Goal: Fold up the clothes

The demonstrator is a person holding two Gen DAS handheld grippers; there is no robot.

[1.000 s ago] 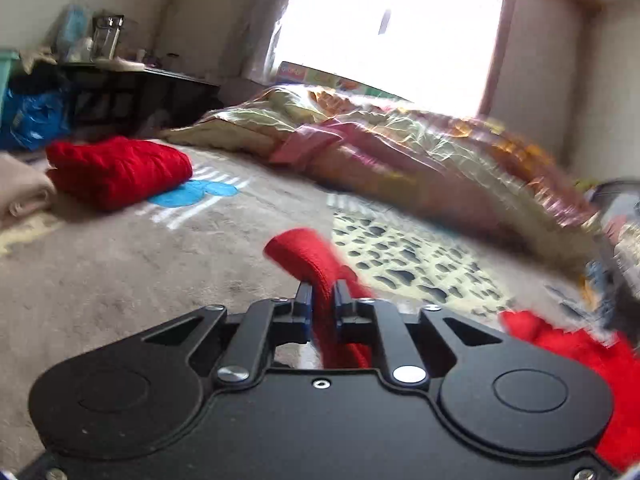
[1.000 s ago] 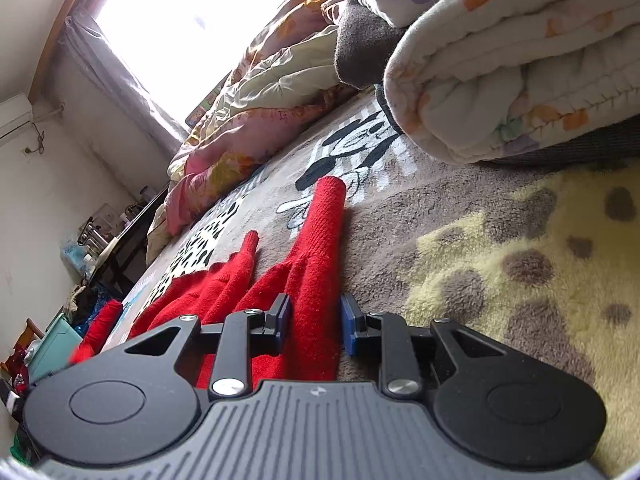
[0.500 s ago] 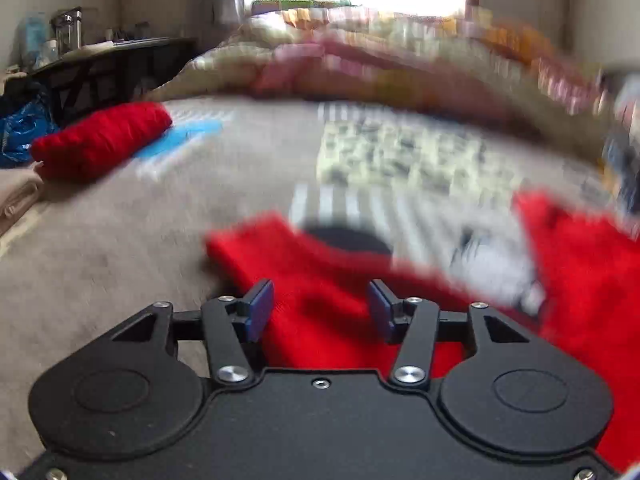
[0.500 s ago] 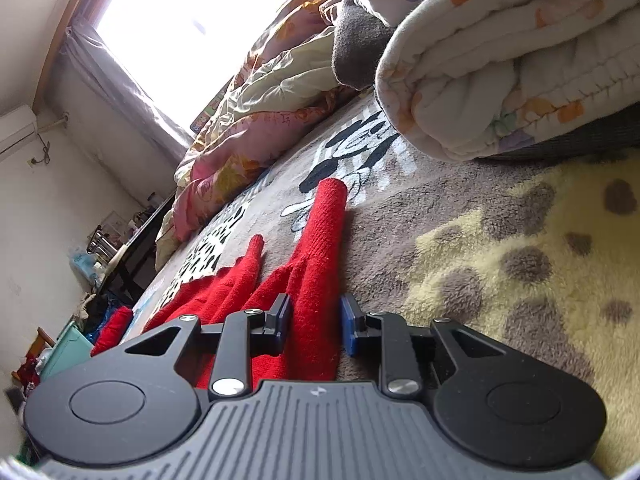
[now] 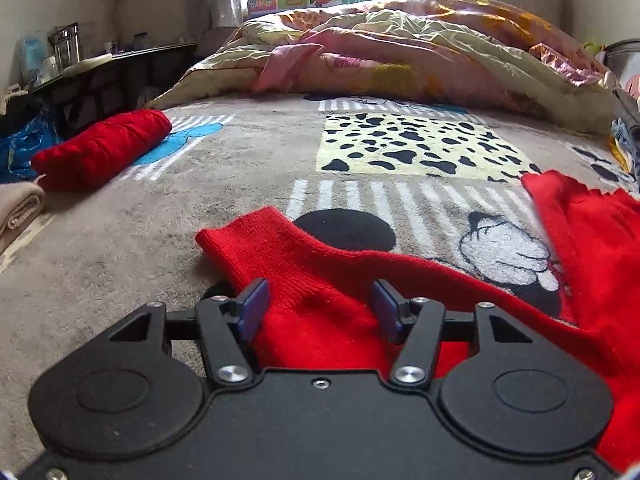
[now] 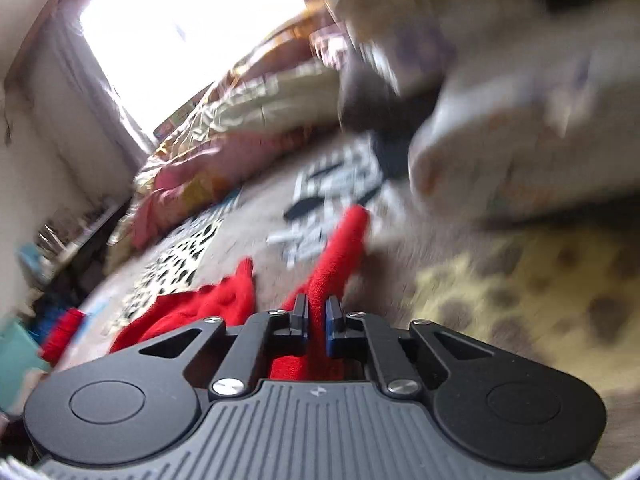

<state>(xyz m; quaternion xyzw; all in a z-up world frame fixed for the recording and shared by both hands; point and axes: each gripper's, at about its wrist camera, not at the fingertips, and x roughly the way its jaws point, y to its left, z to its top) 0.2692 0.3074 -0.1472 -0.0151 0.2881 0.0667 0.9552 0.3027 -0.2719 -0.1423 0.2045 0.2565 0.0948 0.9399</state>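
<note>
A red knit sweater lies spread on the patterned blanket. One sleeve lies flat on the blanket and runs between the fingers of my left gripper. Those jaws are opening and the pads stand clear of the cloth on both sides. The sweater's body rises at the right edge. In the blurred right wrist view my right gripper is closing and its pads pinch the other sleeve, which stretches away from the fingers. The sweater's body lies to the left of it.
A folded red garment and a folded beige cloth lie at the blanket's left. A crumpled quilt fills the far side under the window. A dark table stands at the left. A rolled floral quilt lies close on the right.
My left gripper has let go of the sleeve, which dropped flat onto the blanket, and its jaws have widened. My right gripper has closed tight on the other sleeve and lifted.
</note>
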